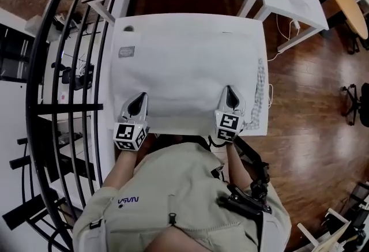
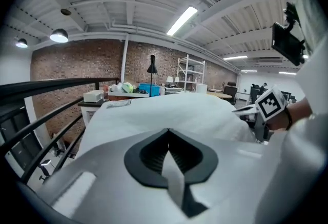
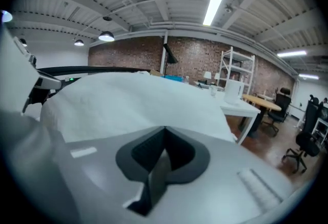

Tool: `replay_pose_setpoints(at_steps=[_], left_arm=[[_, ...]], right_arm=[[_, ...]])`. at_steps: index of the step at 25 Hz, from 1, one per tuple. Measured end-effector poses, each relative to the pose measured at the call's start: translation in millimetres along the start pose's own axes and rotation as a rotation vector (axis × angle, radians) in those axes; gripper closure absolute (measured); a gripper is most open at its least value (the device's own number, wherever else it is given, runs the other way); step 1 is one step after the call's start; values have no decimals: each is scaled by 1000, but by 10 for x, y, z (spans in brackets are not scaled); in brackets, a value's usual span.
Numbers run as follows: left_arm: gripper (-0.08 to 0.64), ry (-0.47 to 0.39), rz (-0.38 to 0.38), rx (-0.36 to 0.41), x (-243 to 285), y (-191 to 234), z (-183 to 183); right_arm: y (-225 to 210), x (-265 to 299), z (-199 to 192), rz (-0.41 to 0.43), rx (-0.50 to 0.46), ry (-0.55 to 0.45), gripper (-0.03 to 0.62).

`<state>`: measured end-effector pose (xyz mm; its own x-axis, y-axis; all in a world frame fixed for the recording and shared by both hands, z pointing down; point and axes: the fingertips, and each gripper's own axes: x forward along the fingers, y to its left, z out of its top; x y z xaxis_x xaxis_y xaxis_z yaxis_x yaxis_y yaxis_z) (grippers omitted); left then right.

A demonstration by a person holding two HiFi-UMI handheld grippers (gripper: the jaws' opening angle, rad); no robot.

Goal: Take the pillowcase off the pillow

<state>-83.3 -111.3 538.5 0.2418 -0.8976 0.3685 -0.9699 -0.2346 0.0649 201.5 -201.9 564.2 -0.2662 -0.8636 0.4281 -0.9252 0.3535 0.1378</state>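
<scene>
Your head view looks steeply down from above your chest onto the whole pillow [image 1: 187, 66]. Both gripper views sit low and close at its near edge, left and right, facing far toward the brick wall [image 2: 77, 69]; all three share the pillow's top.

Bright ceiling strip light [image 3: 214, 5]; fisheye edges dark; foreground blurred.

white table [image 1: 258, 128]: top almost wholly covered by one pillow [image 1: 190, 72] in a white pillowcase [image 1: 173, 43], lying flat, its near edge close along the table's near edge. grey label [image 1: 128, 52] lies near the far left corner. pale beaded strip [image 1: 260, 89] runs along the right edge. table stands on wood floor [image 1: 305, 106].
</scene>
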Motion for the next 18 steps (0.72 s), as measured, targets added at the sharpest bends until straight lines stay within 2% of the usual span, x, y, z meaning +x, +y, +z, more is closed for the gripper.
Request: replay_pose_setpoints(at_steps=[8, 11, 18], left_arm=[[560, -164, 76, 112, -551, -54, 508], [560, -231, 50, 146, -754, -86, 666], [560, -271, -48, 162, -1248, -103, 557]], right_arm=[[-63, -363, 623, -38, 54, -190, 588], [53, -550, 726, -42, 69, -237, 588], [475, -1269, 853, -104, 71, -283, 589]])
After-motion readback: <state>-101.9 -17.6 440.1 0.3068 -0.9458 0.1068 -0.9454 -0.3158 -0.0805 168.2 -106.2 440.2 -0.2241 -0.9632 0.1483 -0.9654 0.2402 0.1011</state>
